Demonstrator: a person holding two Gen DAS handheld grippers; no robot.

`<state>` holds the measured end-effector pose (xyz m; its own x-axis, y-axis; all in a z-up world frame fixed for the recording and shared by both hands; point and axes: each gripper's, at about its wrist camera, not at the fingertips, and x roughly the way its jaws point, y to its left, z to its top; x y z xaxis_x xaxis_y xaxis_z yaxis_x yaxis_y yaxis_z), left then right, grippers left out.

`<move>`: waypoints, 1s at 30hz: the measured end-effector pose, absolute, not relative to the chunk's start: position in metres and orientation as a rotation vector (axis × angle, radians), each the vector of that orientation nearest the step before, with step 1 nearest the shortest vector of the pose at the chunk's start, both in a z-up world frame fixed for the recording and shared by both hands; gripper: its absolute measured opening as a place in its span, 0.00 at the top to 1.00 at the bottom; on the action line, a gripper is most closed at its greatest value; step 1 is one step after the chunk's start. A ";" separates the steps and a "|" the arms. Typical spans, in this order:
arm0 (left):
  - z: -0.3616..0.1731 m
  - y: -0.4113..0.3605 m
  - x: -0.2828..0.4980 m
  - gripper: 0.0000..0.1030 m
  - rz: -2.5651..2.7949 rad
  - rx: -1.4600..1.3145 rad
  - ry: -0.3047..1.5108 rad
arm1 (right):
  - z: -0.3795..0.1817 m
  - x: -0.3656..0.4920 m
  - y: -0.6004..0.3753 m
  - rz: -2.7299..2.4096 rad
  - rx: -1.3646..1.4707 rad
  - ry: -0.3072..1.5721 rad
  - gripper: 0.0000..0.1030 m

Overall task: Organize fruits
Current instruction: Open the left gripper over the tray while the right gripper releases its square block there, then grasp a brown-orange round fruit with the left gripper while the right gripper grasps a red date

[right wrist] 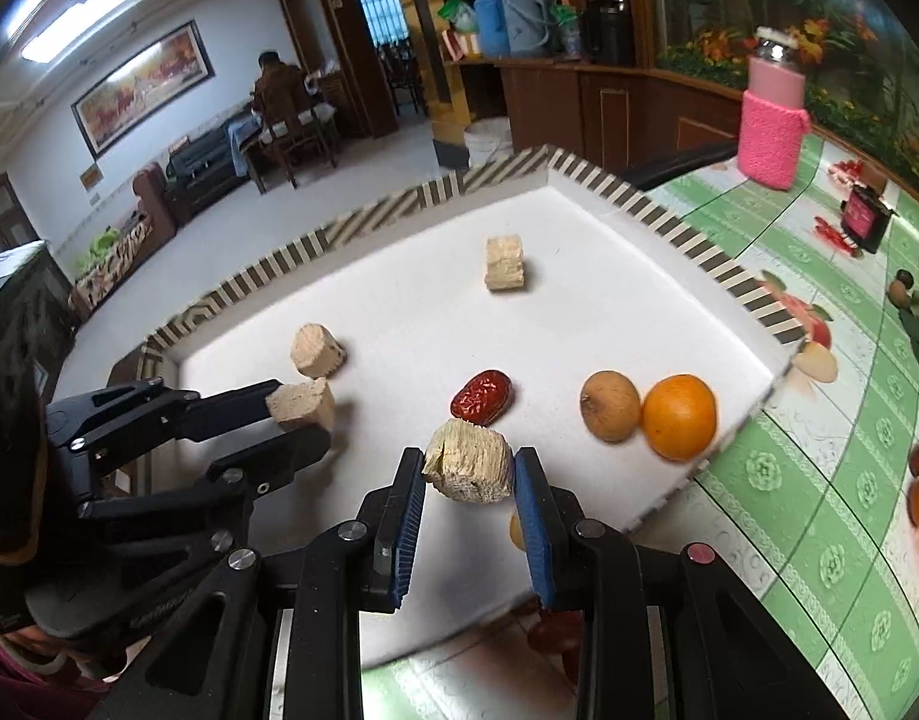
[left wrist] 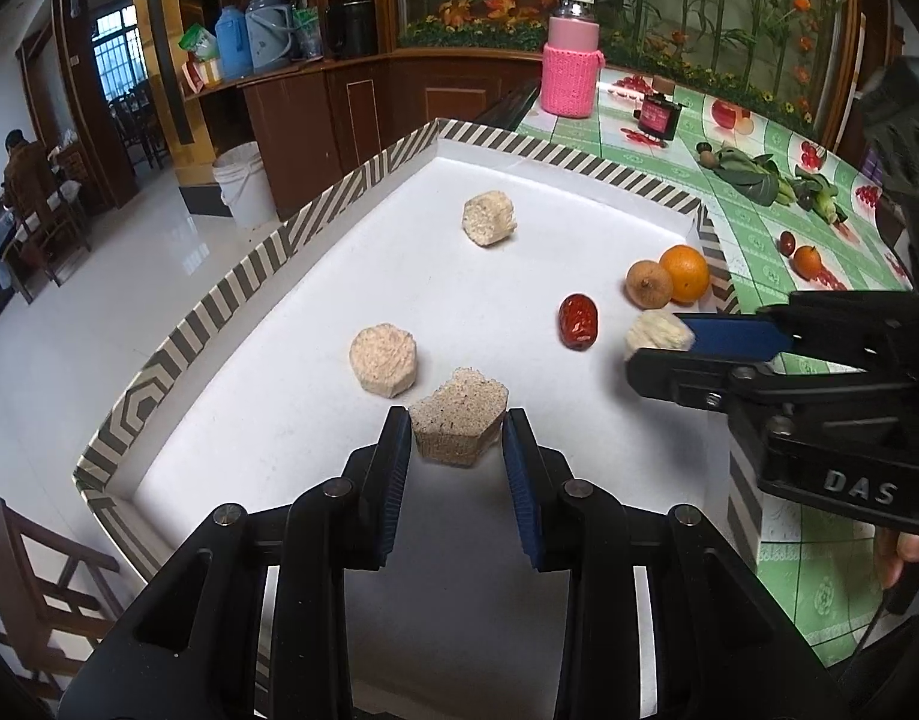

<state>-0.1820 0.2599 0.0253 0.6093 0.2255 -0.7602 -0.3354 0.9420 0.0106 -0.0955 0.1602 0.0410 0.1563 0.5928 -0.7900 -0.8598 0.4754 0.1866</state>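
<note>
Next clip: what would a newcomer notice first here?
Both grippers are clamped on tan, spongy cut chunks above the white tray with a striped rim: the left gripper on one, the right gripper on another. Near the tray's right edge, a bright orange sits beside a round brown fruit and a wrinkled red date.

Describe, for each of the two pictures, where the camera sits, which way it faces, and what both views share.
Left wrist: sits behind the left hand-held gripper, faces along its fingers across the white tray; right hand-held gripper enters from the right.
Right wrist: sits behind the right hand-held gripper, faces across the tray; left hand-held gripper enters from the left.
Shared: red date, orange, pink bottle.
</note>
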 end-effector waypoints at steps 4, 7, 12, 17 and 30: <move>0.022 0.262 -0.182 0.70 0.335 -0.141 0.874 | 0.033 -0.098 0.175 1.051 -0.434 0.942 0.72; 0.023 0.267 -0.186 0.70 0.361 -0.159 0.866 | 0.033 -0.097 0.173 1.043 -0.435 0.935 0.72; 0.025 0.270 -0.186 0.43 0.384 -0.148 0.860 | 0.044 -0.093 0.155 1.043 -0.353 0.923 0.70; 0.030 0.266 -0.188 0.43 0.396 -0.131 0.846 | 0.055 -0.092 0.130 1.016 -0.271 0.903 0.70; 0.054 0.220 -0.169 0.43 0.302 -0.120 0.788 | 0.066 -0.084 0.059 0.922 -0.139 0.876 0.70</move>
